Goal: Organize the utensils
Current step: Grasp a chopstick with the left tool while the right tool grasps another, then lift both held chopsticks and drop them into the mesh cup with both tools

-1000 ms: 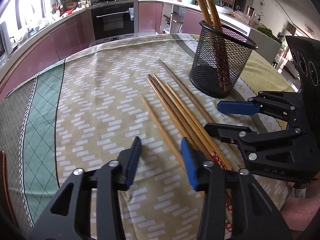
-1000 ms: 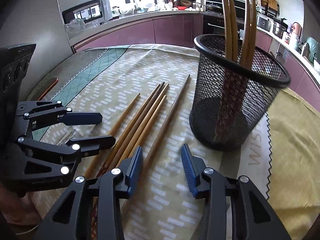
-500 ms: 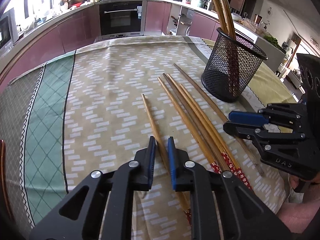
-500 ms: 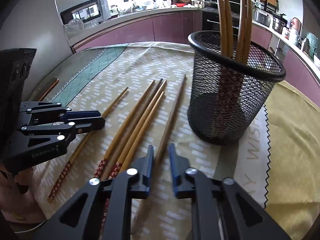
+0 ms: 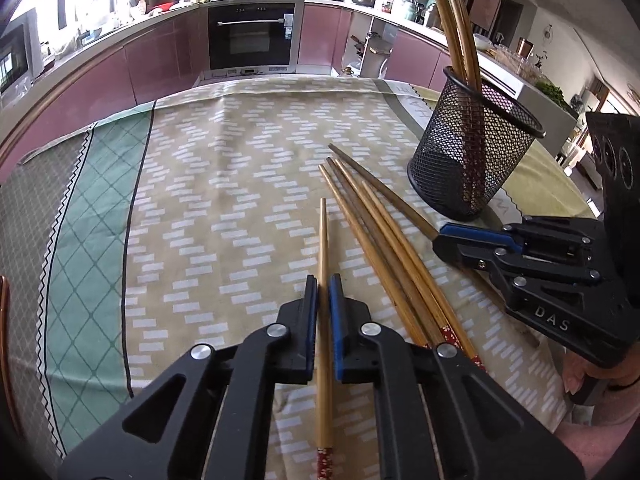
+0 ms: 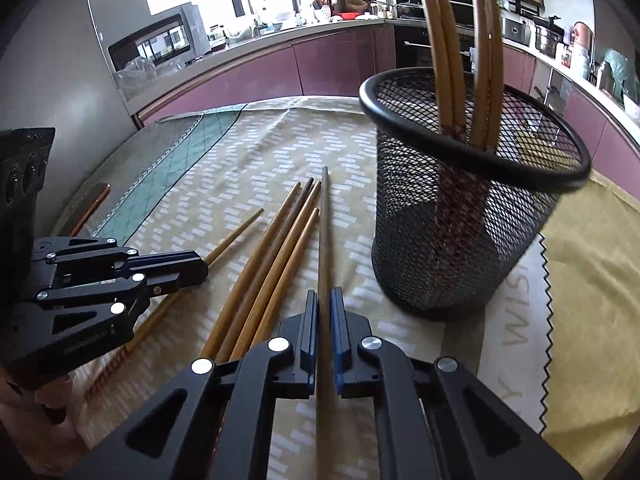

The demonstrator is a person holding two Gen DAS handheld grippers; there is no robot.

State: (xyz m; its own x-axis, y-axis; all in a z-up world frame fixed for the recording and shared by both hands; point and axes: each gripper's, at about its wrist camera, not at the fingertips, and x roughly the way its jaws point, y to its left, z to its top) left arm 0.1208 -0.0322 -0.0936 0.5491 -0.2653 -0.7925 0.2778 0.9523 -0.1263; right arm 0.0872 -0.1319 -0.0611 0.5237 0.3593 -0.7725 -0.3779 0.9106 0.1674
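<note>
Several wooden chopsticks lie on a patterned tablecloth (image 5: 224, 184). My left gripper (image 5: 324, 292) is shut on the leftmost light chopstick (image 5: 323, 248), which runs straight out between its blue pads. My right gripper (image 6: 324, 304) is shut on the darker, rightmost chopstick (image 6: 323, 232). Between those two lies a loose bundle of three chopsticks (image 5: 376, 240) (image 6: 276, 248). A black mesh holder (image 5: 472, 160) (image 6: 460, 224) stands upright to the right with several chopsticks standing in it. Each gripper shows in the other's view: the right gripper (image 5: 440, 240) and the left gripper (image 6: 202, 270).
Kitchen counters, an oven (image 5: 252, 36) and pink cabinets ring the table's far side. A yellow mat (image 6: 592, 280) lies right of the holder. A wooden chair edge (image 6: 92, 208) shows at the table's left. The green-checked cloth border (image 5: 88, 208) is bare.
Both grippers went from wide open to shut, each closing on one chopstick. The left one's chopstick now points straight ahead; the holder sits farther off in the left view.
</note>
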